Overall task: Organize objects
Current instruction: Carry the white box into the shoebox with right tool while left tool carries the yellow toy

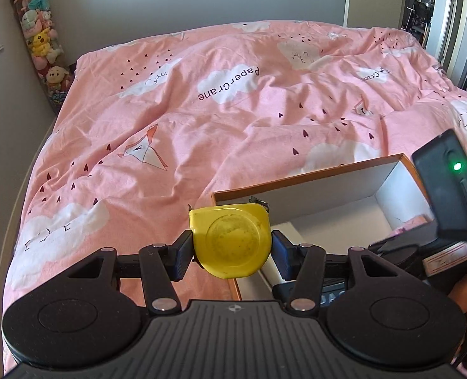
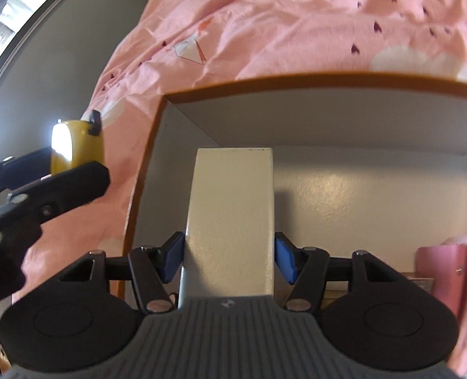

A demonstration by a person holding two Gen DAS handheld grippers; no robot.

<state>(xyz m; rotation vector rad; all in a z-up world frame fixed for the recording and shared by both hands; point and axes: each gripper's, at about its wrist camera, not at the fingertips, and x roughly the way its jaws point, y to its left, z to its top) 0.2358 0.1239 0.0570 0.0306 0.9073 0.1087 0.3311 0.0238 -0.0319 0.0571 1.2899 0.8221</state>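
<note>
The left gripper [image 1: 232,249] is squeezing a hard, smooth yellow tape measure [image 1: 232,241] by its flat sides just outside the box [image 1: 300,181] – it looks slippery – while the right gripper [image 2: 228,257] is pinching a stiff white block [image 2: 230,218] over the box, near a pink thing [image 2: 442,271] in its corner.

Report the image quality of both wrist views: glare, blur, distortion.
Left wrist view: sharp and evenly lit, the yellow tape measure crisp, fisheye bending the pink bedspread edges. Right wrist view: motion blur smears the bedspread and the left gripper; a blown-out glare patch sits on the tape measure's face; the white box casts a shadow inside the cardboard box.
</note>
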